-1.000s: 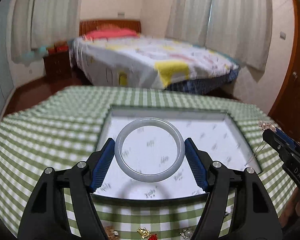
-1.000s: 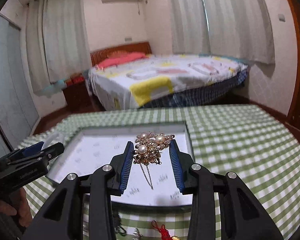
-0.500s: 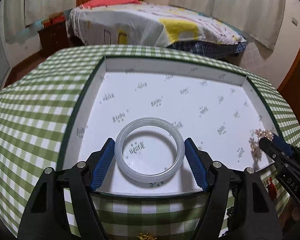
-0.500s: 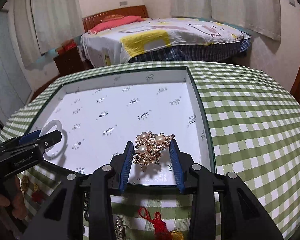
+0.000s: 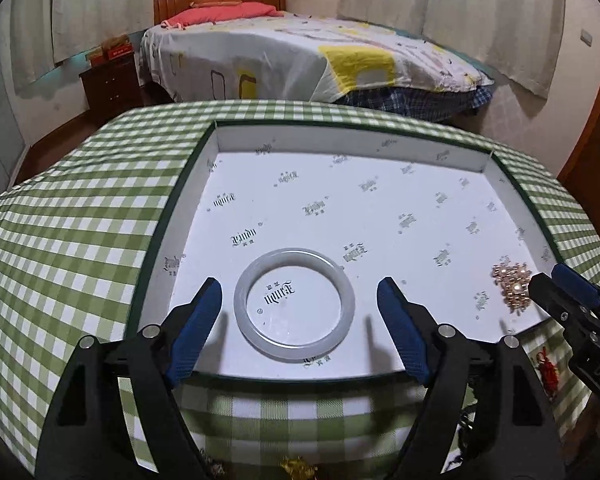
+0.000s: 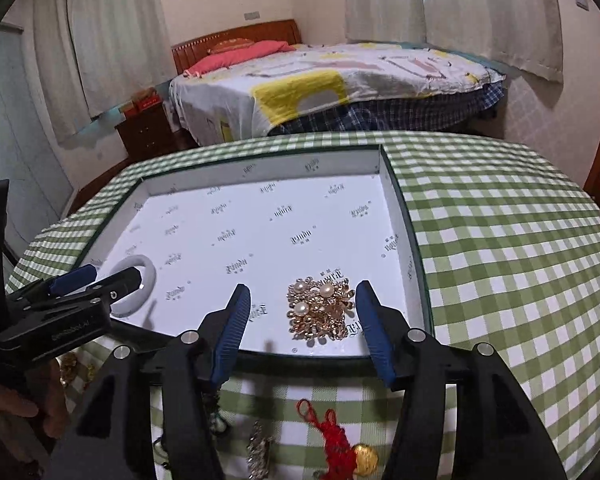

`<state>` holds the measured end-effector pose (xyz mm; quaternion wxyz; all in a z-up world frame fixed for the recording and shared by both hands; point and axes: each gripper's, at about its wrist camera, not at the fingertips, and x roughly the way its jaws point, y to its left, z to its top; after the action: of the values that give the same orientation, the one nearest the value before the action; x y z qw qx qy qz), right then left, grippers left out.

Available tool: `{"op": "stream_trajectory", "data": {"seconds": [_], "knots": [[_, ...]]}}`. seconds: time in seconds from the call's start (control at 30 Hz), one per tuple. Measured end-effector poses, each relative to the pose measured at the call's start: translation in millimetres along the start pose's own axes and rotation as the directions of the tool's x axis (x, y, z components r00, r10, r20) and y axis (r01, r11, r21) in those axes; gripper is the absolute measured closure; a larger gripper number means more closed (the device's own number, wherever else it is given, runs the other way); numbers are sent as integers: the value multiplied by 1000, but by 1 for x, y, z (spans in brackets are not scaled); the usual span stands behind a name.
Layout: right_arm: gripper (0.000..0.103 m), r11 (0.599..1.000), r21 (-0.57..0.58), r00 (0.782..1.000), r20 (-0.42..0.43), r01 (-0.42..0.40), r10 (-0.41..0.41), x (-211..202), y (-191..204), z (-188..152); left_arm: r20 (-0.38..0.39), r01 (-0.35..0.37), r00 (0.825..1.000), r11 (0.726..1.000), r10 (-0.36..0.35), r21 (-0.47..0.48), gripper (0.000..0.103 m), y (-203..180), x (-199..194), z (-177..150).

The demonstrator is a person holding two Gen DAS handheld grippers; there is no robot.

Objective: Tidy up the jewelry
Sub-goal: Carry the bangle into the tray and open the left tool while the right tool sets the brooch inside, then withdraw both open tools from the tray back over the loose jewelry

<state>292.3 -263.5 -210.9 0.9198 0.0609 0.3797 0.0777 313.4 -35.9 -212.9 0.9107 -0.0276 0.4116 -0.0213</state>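
A pale jade bangle (image 5: 295, 304) lies flat on the floor of the white tray (image 5: 380, 140), near its front left. My left gripper (image 5: 300, 312) is open around the bangle, its jaws apart from it. A gold brooch with pearls (image 6: 320, 308) lies in the tray's front right corner. My right gripper (image 6: 303, 316) is open around the brooch without touching it. The bangle (image 6: 138, 286) shows at the left of the right wrist view behind the left gripper. The brooch (image 5: 510, 282) shows at the right of the left wrist view.
The tray (image 6: 400, 216) sits on a table with a green checked cloth (image 6: 500, 240). Loose jewelry lies in front of the tray: a red tassel charm with a gold bead (image 6: 340, 440), a silver piece (image 6: 260, 448) and gold pieces (image 6: 70, 364). A bed (image 5: 300, 52) stands behind the table.
Both grippers have opened. The bangle and the brooch have been let go and now lie on the tray floor.
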Motion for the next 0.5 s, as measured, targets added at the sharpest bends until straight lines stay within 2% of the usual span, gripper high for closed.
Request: {"op": "stream_trajectory", "data": {"seconds": [0.33,0.5], "knots": [[49,1000,-5,996,92,-1,1,-57,14,-18,119,10,993,1000,-9,-5,25,1,-66,-16],[49,1000,-7,995,96,0,1,-77,19,-39,143,18,990,999,-12,-37,25,5,-93,-32]]}}
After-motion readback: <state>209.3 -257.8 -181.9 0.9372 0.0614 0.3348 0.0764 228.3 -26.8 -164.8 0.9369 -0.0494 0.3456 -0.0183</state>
